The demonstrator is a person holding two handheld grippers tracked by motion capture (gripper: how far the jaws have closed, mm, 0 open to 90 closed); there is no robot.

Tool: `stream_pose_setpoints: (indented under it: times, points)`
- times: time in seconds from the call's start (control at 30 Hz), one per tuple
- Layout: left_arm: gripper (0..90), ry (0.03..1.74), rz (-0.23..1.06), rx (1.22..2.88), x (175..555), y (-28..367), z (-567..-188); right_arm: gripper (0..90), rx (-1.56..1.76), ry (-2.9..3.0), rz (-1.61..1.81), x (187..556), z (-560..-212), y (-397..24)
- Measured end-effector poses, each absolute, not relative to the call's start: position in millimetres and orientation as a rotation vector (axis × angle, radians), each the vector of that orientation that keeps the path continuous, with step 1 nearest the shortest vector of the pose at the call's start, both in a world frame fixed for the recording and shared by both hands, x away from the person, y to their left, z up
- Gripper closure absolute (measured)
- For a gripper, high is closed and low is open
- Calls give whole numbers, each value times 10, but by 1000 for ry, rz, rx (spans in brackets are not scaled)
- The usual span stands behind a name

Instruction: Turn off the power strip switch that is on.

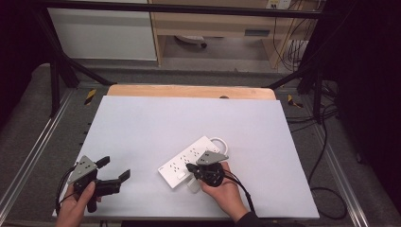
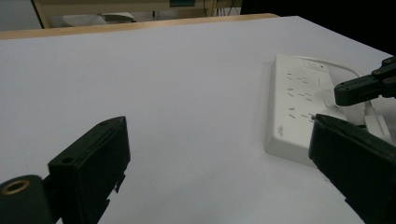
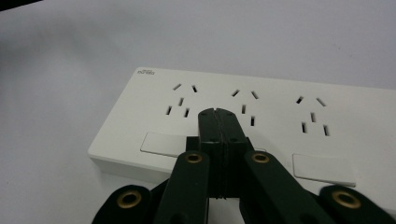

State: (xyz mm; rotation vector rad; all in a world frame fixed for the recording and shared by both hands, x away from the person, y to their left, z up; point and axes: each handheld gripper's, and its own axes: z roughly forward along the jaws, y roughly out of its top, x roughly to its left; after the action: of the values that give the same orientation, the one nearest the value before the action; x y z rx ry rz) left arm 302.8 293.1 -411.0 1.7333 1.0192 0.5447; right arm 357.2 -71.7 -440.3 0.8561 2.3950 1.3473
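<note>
On white table [image 1: 142, 127], power strip [image 1: 189, 161] under right gripper [image 1: 191, 168].

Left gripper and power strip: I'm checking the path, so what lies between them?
Nothing but bare white table top. In the high view, the left gripper, jaws open, is apart from the power strip; the left gripper view agrees.

White power strip [image 1: 189, 161] flat on my table's white sheet [image 1: 156, 127], lying diagonally near the front right, three socket groups and rocker switches facing up, white cord [image 1: 218, 141] looping off its far end
</note>
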Motion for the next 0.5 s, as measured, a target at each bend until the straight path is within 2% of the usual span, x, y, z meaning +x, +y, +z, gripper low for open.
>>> stream_pose_setpoints:
  times: [0.5]
  points:
    - [54,1019,545,1734,3028,2931,-4109,900,867,2401,1329,3587,-4435,-714]
